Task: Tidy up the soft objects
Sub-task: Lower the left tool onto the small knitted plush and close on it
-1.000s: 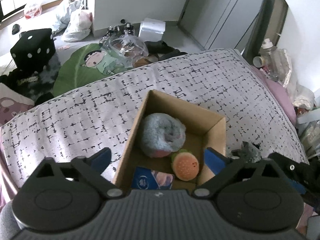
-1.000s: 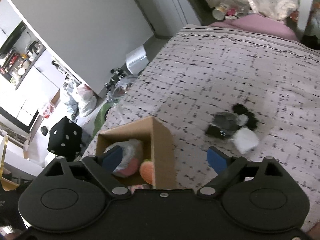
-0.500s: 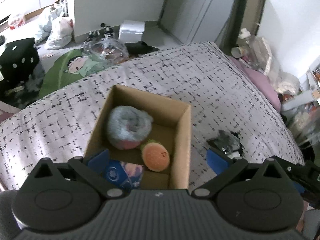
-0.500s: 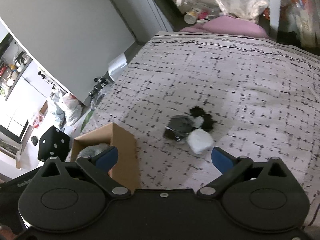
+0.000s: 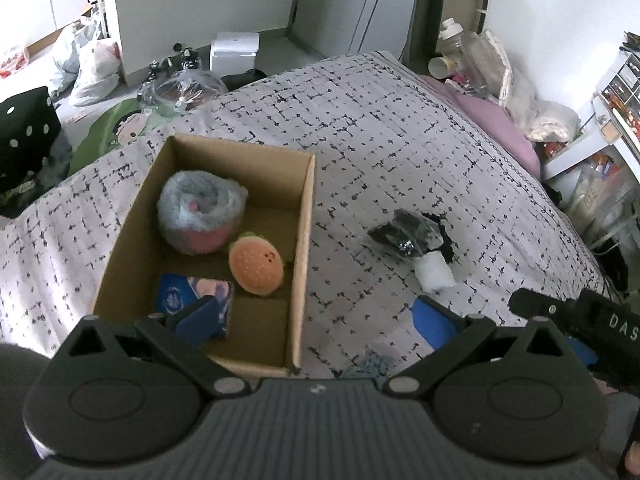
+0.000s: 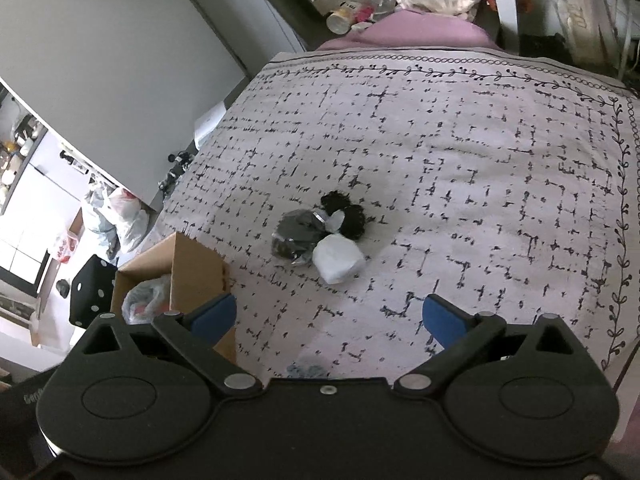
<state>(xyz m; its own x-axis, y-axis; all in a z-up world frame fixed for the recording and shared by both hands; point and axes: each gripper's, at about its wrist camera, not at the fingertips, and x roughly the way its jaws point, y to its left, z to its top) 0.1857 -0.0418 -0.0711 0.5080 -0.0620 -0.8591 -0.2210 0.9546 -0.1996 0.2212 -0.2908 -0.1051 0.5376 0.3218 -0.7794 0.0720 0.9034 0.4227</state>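
A cardboard box (image 5: 302, 240) sits on the patterned bed cover. It holds a fluffy grey-blue roll (image 5: 200, 212), a burger plush (image 5: 256, 266) and a blue packet (image 5: 192, 300). To its right lie a black wrapped bundle (image 5: 404, 230), a white soft roll (image 5: 434, 272) and a black fuzzy piece (image 5: 446, 236). In the right wrist view the bundle (image 6: 298, 234), white roll (image 6: 338, 258) and fuzzy piece (image 6: 348, 214) lie ahead of my open, empty right gripper (image 6: 328, 318); the box (image 6: 192, 268) is at left. My left gripper (image 5: 316, 318) is open and empty over the box's near right corner.
The bed cover (image 6: 460, 160) spreads wide to the right. A pink pillow (image 5: 496, 120) and clutter of bottles and bags line the far edge. Bags, a black dotted cube (image 5: 24, 144) and a white box (image 5: 234, 50) lie on the floor beyond. A small blue-grey knit piece (image 5: 372, 362) lies near my left gripper.
Both grippers have swung right: the box has slid left in both views, and the black bundle and white roll have come nearer the middle. Both stay open.
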